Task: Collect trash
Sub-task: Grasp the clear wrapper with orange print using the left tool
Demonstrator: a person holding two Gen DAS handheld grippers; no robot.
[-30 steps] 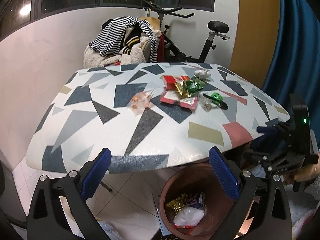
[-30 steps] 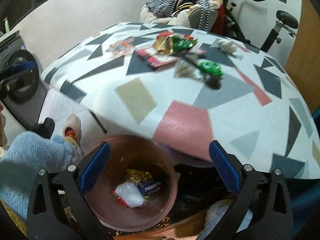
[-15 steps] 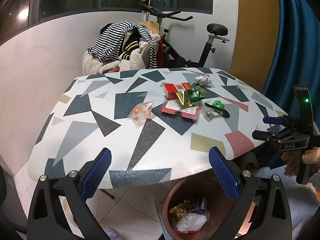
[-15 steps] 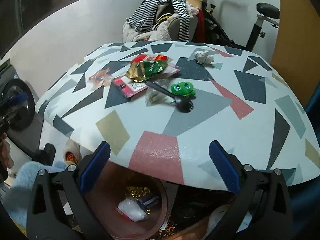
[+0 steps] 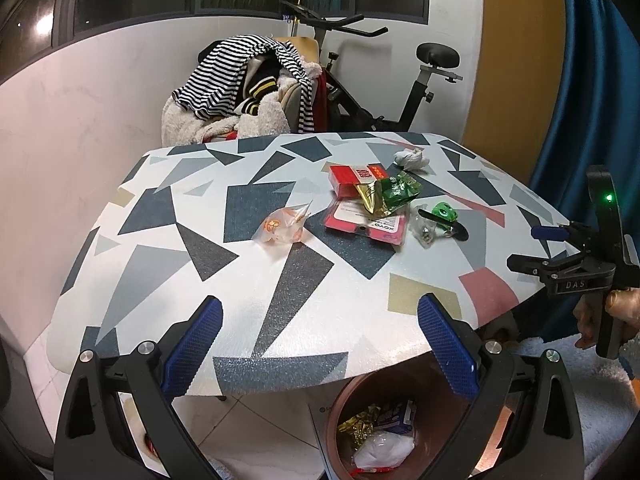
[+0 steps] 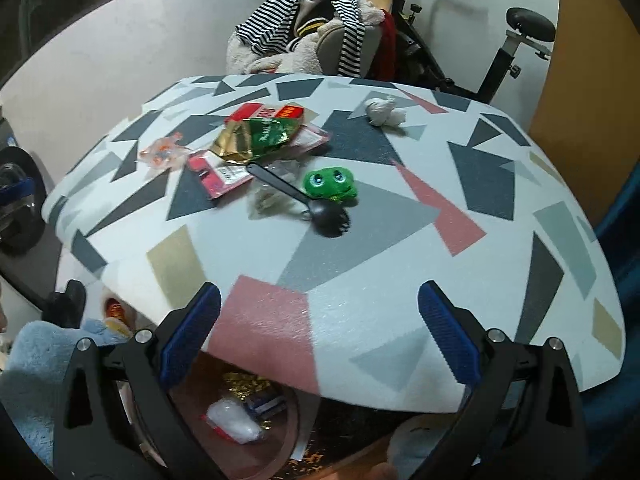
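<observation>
Both claws have risen from the brown bin toward the bench, so a fresh pick seems next; left claw gapes wide, empty, touching nothing; trash cluster lies at twelve o'clock; right claw equally wide, empty.

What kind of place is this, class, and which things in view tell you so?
Most likely a room in someone's home. An exercise bike stands by the wall, clothes are heaped on a chair, and a small patterned table holds snack wrappers above a brown waste bin.
</observation>
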